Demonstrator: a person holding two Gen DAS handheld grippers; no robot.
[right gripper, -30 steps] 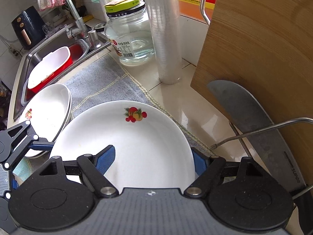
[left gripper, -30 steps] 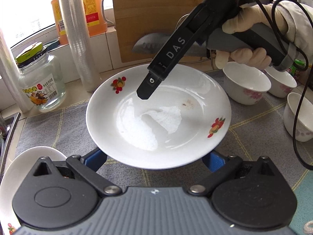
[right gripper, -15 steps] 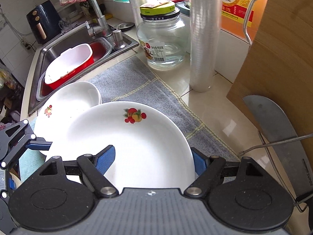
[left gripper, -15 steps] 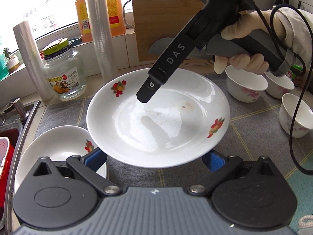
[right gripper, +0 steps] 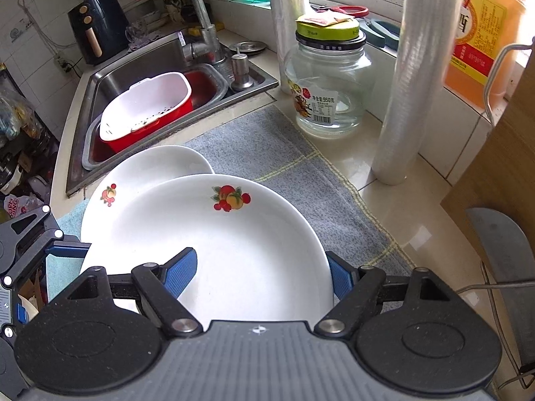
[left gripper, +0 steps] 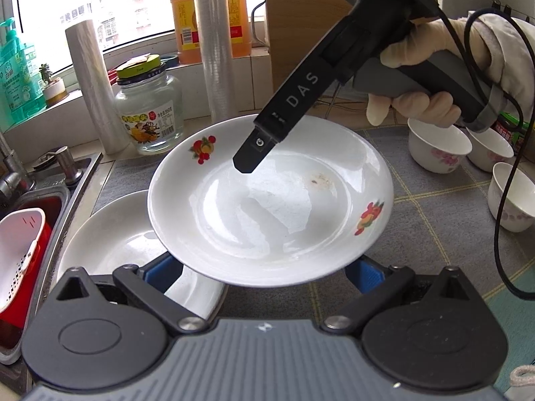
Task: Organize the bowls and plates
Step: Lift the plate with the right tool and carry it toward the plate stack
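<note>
The plate (left gripper: pixel 271 200) I carry now hangs partly over the stacked plates (left gripper: pixel 110 244) by the sink (right gripper: pixel 110 77); a second ago that stack was only a sliver at the edge of the left view, so I have swung the load across the grey mat (right gripper: pixel 284 157) toward it. My right gripper (right gripper: pixel 259 272) has its pads astride the plate's rim, one inside the dish and one outside. My left gripper (left gripper: pixel 264 270) sits under the near edge; I cannot tell whether it pinches or just supports. The bowls (left gripper: pixel 438 150) stay behind, well apart. I judge the next step is lowering onto the stack.
</note>
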